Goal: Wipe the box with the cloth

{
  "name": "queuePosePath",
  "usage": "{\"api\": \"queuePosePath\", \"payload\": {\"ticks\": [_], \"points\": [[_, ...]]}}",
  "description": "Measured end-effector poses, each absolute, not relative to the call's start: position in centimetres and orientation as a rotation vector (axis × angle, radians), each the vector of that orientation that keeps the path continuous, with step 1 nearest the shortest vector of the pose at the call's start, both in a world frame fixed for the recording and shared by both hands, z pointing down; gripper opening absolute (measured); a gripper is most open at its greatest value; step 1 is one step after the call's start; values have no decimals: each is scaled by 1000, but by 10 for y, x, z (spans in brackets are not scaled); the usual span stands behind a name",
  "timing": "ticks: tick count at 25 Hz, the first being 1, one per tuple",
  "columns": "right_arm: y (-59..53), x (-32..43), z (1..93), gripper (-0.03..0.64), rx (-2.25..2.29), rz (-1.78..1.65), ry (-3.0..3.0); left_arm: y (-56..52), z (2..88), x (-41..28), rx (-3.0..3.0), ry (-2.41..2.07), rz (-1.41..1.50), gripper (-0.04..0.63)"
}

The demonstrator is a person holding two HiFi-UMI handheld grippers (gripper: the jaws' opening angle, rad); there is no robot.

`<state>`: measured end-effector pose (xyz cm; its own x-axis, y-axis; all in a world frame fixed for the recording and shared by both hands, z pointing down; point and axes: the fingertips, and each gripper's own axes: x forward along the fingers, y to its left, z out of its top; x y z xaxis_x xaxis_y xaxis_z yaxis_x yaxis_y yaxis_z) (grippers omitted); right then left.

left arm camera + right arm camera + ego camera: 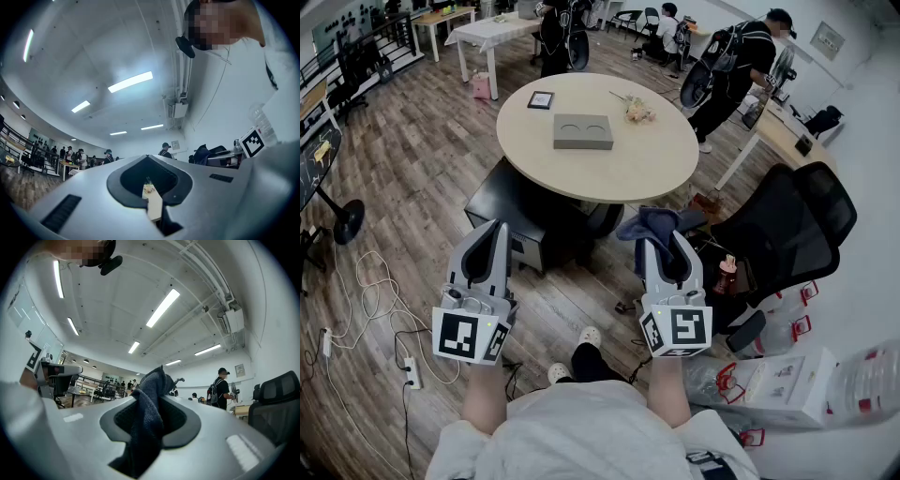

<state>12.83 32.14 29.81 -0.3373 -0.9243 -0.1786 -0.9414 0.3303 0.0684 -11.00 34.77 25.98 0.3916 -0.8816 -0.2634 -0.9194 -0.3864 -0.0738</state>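
The grey box point(582, 131) lies flat on the round beige table point(637, 169), ahead of me and well beyond both grippers. My right gripper point(662, 242) is shut on a dark blue cloth point(649, 223), which bunches out above the fingertips. In the right gripper view the cloth point(151, 401) hangs down between the jaws of the right gripper point(157, 397), which point up toward the ceiling. My left gripper point(491, 230) is held level with it at the left, shut, with nothing in it. Seen in its own view, the left gripper point(148, 158) also points upward.
A small framed picture point(541, 99) and a bunch of flowers point(637, 112) are also on the table. A black cabinet point(508, 214) stands under its near edge, and a black office chair point(780, 223) to the right. Cables point(366, 300) lie on the floor at left. Several people stand behind.
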Motion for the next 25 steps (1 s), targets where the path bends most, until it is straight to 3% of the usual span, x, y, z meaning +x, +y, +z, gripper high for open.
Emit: {"api": "queuePosePath", "payload": {"ticks": [25], "points": [[284, 127, 302, 109, -1686, 222, 2485, 314, 264, -115, -2424, 1611, 294, 8]]}}
